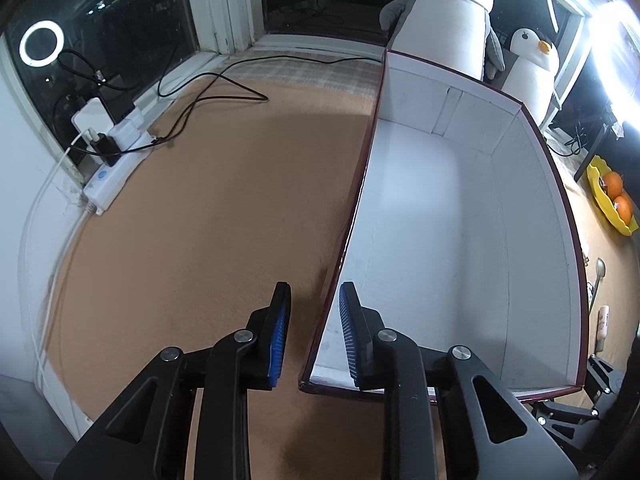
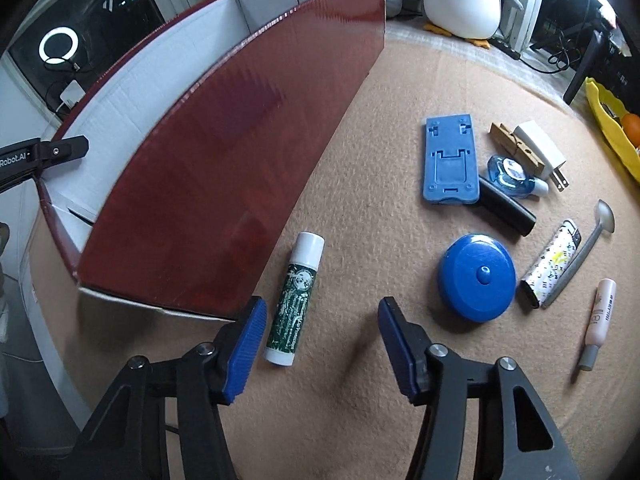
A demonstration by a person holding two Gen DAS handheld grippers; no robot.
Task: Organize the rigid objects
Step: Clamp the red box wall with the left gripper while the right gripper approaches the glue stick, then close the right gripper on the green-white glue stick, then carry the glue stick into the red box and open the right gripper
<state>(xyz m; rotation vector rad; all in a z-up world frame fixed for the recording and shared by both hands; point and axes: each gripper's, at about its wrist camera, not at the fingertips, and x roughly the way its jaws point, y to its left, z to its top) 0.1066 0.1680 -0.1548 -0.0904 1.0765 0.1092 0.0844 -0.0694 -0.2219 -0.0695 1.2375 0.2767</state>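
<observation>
A dark red box with a white inside [image 1: 440, 208] stands on the tan mat; nothing shows inside it. My left gripper [image 1: 314, 304] is open, its jaws on either side of the box's near left wall. In the right wrist view the box [image 2: 224, 168] is at left. My right gripper [image 2: 320, 320] is open and empty above the mat. A green-and-white tube [image 2: 294, 300] lies just beside its left finger. To the right lie a round blue case [image 2: 476, 276], a blue phone stand [image 2: 450, 160], a patterned lighter [image 2: 552, 264], a spoon [image 2: 584, 248] and a pink tube [image 2: 600, 320].
A black cylinder [image 2: 506, 208], a blue tape dispenser [image 2: 512, 174], a wooden clothespin [image 2: 516, 146] and a white charger [image 2: 540, 150] lie behind the blue case. A yellow bowl of oranges [image 1: 612, 200] is at right. A power strip with cables [image 1: 116, 160] and plush penguins [image 1: 444, 12] stand at the back.
</observation>
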